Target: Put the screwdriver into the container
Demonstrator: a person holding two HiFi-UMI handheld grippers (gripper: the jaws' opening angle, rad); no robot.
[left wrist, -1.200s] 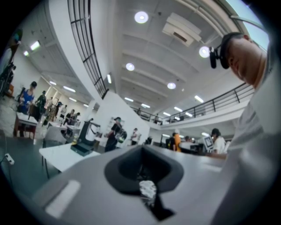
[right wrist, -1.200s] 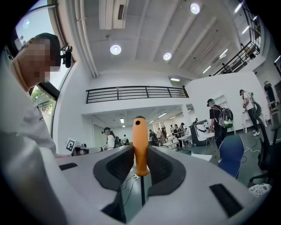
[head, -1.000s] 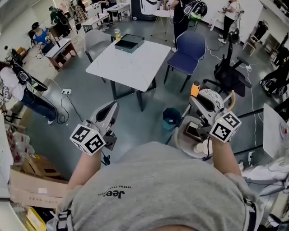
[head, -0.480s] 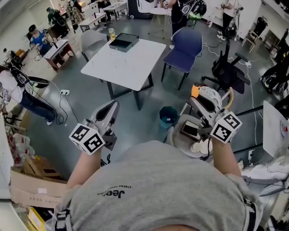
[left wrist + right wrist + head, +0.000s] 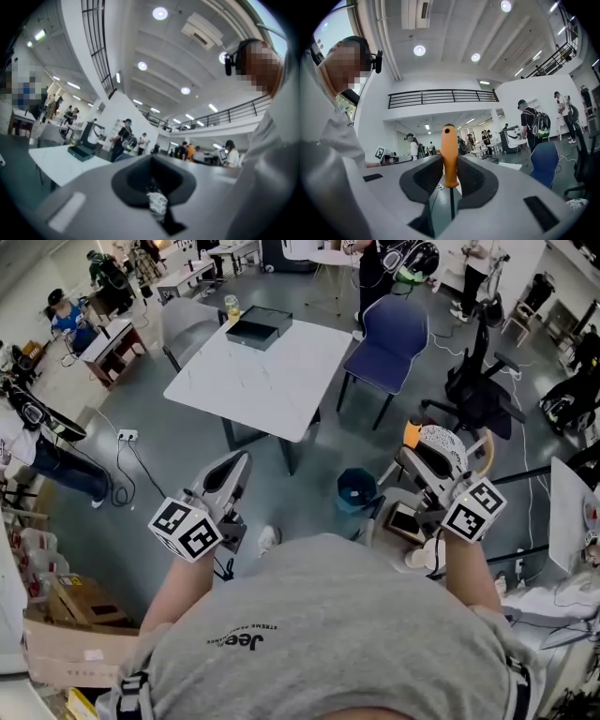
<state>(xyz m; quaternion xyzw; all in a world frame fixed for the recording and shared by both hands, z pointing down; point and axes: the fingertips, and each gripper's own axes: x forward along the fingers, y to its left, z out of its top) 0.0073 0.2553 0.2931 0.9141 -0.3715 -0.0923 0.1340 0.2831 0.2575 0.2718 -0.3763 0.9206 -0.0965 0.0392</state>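
Right gripper pinching the orange plastic handle of a screwdriver: handle upright, thin metal shaft running down between the 2 dark ribbed pads. Left gripper: jaws pressed together, nothing between them. Shallow black rectangular container on the far corner of the white square table, well apart from both grippers. Blue chair beside the table.

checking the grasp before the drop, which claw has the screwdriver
The right claw, clamped on the orange handle of the screwdriver. The left claw has nothing between its jaws.
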